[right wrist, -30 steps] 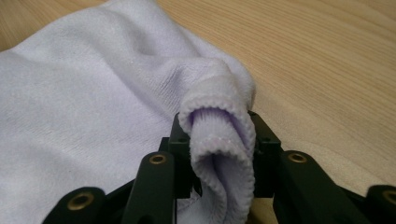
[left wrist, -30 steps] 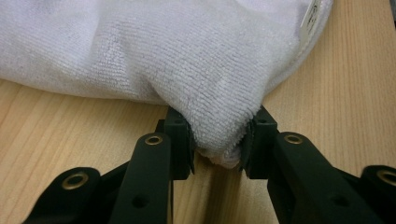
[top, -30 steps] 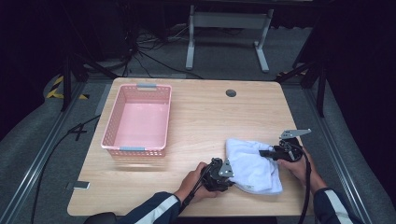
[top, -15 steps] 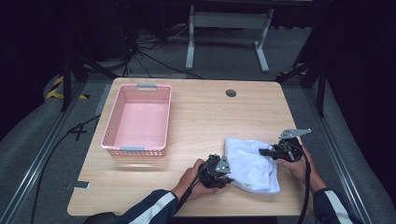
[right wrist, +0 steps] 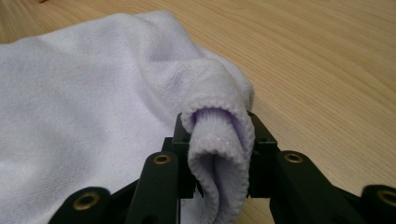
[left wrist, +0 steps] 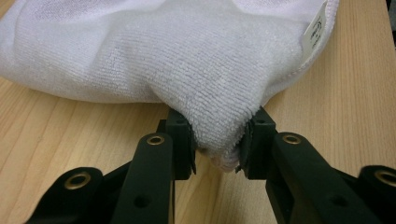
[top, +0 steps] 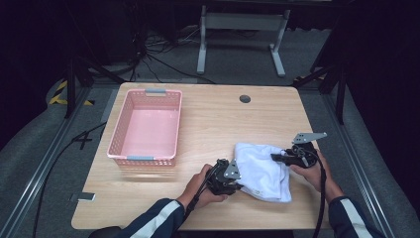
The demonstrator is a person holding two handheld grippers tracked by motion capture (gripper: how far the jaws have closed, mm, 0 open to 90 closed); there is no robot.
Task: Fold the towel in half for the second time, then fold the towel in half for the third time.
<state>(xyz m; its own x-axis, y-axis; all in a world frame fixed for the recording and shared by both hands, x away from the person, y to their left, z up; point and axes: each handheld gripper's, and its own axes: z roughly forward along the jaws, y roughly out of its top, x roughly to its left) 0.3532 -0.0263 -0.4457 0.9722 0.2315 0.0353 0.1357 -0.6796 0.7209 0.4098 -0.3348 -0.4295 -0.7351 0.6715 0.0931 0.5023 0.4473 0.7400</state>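
Little has shifted since the earlier frames: the white towel (top: 262, 171) sits a touch nearer the table's middle than a second ago, and both hands stay at its two ends. The wooden table (top: 213, 119) has a pale grain and a small dark round grommet (top: 245, 98) near its far edge; beyond it lies a dim room with grey carpet, loose cables and the legs of a metal stand (top: 241, 34). A pink basket (top: 147, 128) with perforated walls stands on the table's left part, well apart from the cloth. The towel lies on the near right part of the table, between the two tools. The left gripper (top: 233, 181) meets its near-left end, and in the left gripper view its jaws are clamped on a bunched fold of the towel (left wrist: 219, 140), the pads pressing into the pile. The right gripper (top: 278, 157) meets the towel's right edge, and in the right gripper view its jaws are closed on a rolled hem (right wrist: 219, 154) that curls over between them. The cloth is terry, finely ribbed, rumpled rather than flat, with a stitched border and a small white label (left wrist: 315, 29) at one corner.
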